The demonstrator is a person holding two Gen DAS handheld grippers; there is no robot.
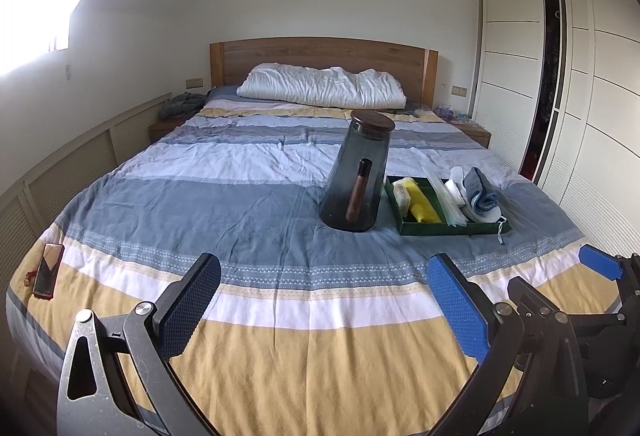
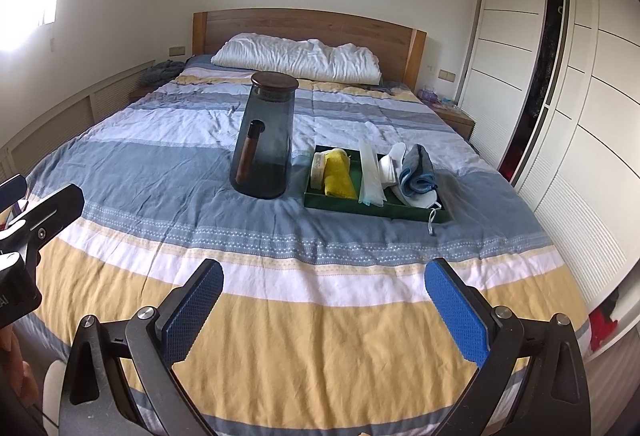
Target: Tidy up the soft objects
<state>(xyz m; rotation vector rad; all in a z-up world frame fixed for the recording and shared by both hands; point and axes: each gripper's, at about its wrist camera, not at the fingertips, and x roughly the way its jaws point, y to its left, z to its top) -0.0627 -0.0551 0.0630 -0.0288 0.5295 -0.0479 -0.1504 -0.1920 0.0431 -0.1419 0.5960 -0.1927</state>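
With both the left gripper (image 1: 324,306) and right gripper (image 2: 324,310) held wide and empty, a reach toward the green tray (image 2: 340,205) of cloths is judged to be called for.

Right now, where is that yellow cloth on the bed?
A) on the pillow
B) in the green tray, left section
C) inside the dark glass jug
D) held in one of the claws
B: the yellow cloth lies in the left section of the green tray, just to the right of the jug, while both claws, left and right, hang open and empty near the foot of the bed.
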